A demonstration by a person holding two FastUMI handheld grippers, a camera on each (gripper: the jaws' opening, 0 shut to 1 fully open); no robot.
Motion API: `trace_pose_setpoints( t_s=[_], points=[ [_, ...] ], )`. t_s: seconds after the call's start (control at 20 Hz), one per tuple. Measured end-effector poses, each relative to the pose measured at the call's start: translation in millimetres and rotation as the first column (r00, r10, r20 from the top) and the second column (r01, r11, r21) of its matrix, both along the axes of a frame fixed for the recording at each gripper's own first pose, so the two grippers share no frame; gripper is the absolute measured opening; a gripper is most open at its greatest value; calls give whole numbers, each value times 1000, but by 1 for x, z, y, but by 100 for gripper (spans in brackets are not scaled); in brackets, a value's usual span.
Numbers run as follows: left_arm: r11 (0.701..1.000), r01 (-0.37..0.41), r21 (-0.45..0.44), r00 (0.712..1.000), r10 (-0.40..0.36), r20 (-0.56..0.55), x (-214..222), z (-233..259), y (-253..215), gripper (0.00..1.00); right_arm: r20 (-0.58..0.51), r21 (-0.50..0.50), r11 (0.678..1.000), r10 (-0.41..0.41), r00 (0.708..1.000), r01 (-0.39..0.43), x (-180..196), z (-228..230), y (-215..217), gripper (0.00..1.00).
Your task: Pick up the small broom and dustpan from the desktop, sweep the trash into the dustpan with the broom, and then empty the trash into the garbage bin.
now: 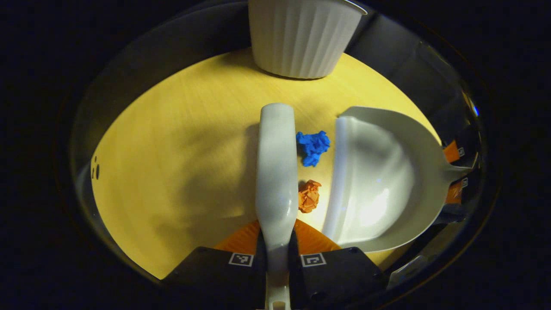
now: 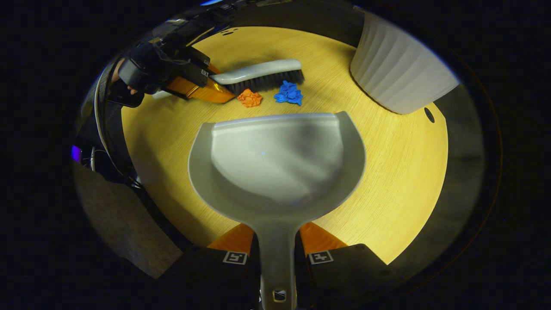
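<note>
My left gripper [image 1: 277, 241] is shut on the handle of the small white broom [image 1: 276, 172], which reaches forward over the yellow desktop. Just right of the broom head lie a blue crumpled scrap [image 1: 313, 147] and an orange crumpled scrap [image 1: 309, 196]. Beyond them sits the white dustpan [image 1: 383, 181], its open lip facing the scraps. My right gripper [image 2: 277, 247] is shut on the dustpan handle; the dustpan [image 2: 275, 159] lies flat with its lip toward the orange scrap [image 2: 249, 98] and the blue scrap [image 2: 289, 93]. The broom [image 2: 262, 75] stands behind them, bristles down, held by the left gripper [image 2: 202, 84].
A white ribbed garbage bin [image 1: 301, 36] stands at the far side of the round desktop [image 1: 172, 150]; in the right gripper view the bin [image 2: 400, 73] is at the upper right. A gloved hand [image 2: 137, 75] holds the left gripper. Two small dark holes mark the desktop's edge [image 1: 95, 168].
</note>
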State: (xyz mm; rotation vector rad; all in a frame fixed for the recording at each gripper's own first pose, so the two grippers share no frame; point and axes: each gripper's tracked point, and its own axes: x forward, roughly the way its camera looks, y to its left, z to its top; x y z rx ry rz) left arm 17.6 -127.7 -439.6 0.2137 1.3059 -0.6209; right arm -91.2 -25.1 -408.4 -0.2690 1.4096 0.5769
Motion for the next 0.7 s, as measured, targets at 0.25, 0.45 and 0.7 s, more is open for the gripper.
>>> trace_pose_setpoints(
  t_s=[0.25, 0.45, 0.7],
  points=[
    [987, 18, -160, 988, -42, -149, -34, 25, -31, 25, 23, 11, 1000, 1, 1000, -1, -2, -9, 0, 37],
    [983, 35, -178, 989, -60, -137, -38, 28, -38, 25, 76, 43, 999, -37, 996, 34, -2, -14, 5, 37],
    [986, 73, -148, 995, -81, -52, -38, 38, -33, 25, 176, 98, 989, -125, 976, 109, 15, -52, 1, 41]
  ],
)
